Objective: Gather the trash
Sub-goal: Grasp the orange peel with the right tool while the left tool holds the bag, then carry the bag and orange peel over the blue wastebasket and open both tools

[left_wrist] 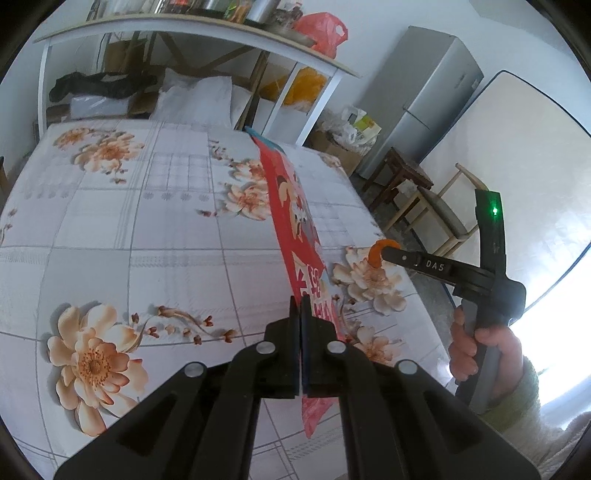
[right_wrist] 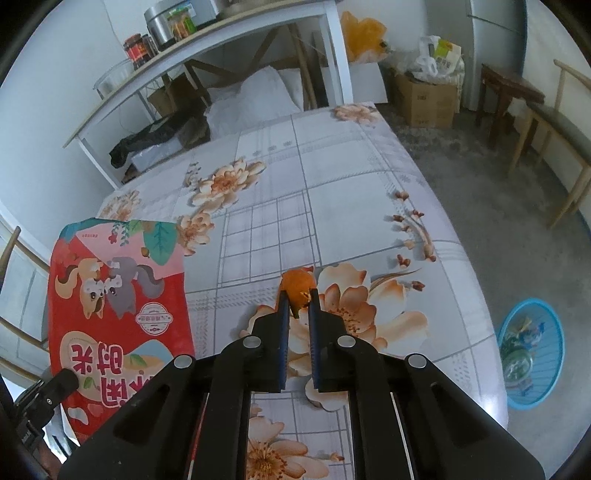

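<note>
My left gripper (left_wrist: 300,303) is shut on a red snack bag (left_wrist: 291,206) and holds it edge-on above the flowered table; the bag's printed face shows in the right wrist view (right_wrist: 118,317) at the left. My right gripper (right_wrist: 297,295) is shut on a piece of orange peel (right_wrist: 297,286) held above the table. In the left wrist view the right gripper (left_wrist: 384,254) is at the right with the curled peel (left_wrist: 380,251) at its tip.
A flowered tablecloth (right_wrist: 332,177) covers the table. A blue trash basket (right_wrist: 532,354) with some trash stands on the floor to the right of the table. A shelf table (left_wrist: 184,33), a fridge (left_wrist: 424,92), cardboard boxes (right_wrist: 428,99), a stool (right_wrist: 509,92) and chairs (right_wrist: 561,129) stand beyond.
</note>
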